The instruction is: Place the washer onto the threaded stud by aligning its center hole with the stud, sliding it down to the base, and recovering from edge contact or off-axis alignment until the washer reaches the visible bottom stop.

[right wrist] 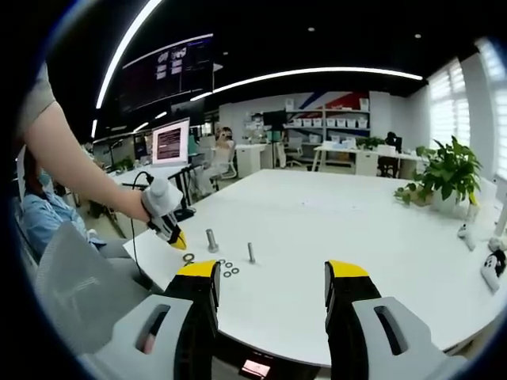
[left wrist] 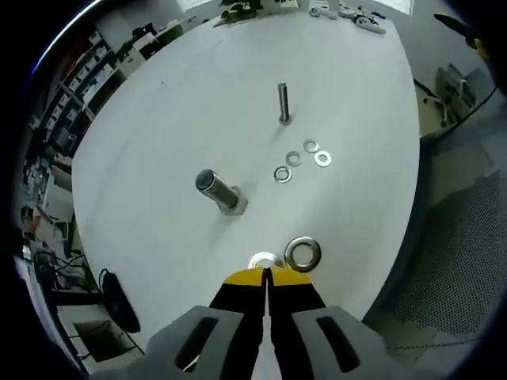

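Yellow-tipped and closed together, the left tongs [left wrist: 266, 275] sit nearest in the left gripper view, their jaws meeting right at a washer [left wrist: 262, 260] that lies flat on the white desk [left wrist: 158, 119]. Whether the tips actually pinch its rim or only press beside it, I cannot tell. Touching that washer on its right is a second large washer [left wrist: 303, 253], free on the desk.

Going by size from there: the desk carries a thick stud [left wrist: 217, 190] standing on its hex base, near the tongs and a little to their left. Well beyond it stands a thin stud [left wrist: 283, 103], upright and bare. Between the two, four small washers [left wrist: 302, 159] lie scattered in a loose cluster.

In the right gripper view the right tongs [right wrist: 273, 277] hang wide open with nothing in them, back from the work near the desk's near edge, while a person's arm reaches the left tongs [right wrist: 176, 237] down to the washers.

My reading is that the pick-up is the step in hand; nothing is on a stud yet. The next move calls for a sure grip on the washer's edge, a clean lift clear of its neighbour, then carrying it over the thick stud, which looks the right match, levelling it so the hole meets the top squarely before letting it slide to the base.
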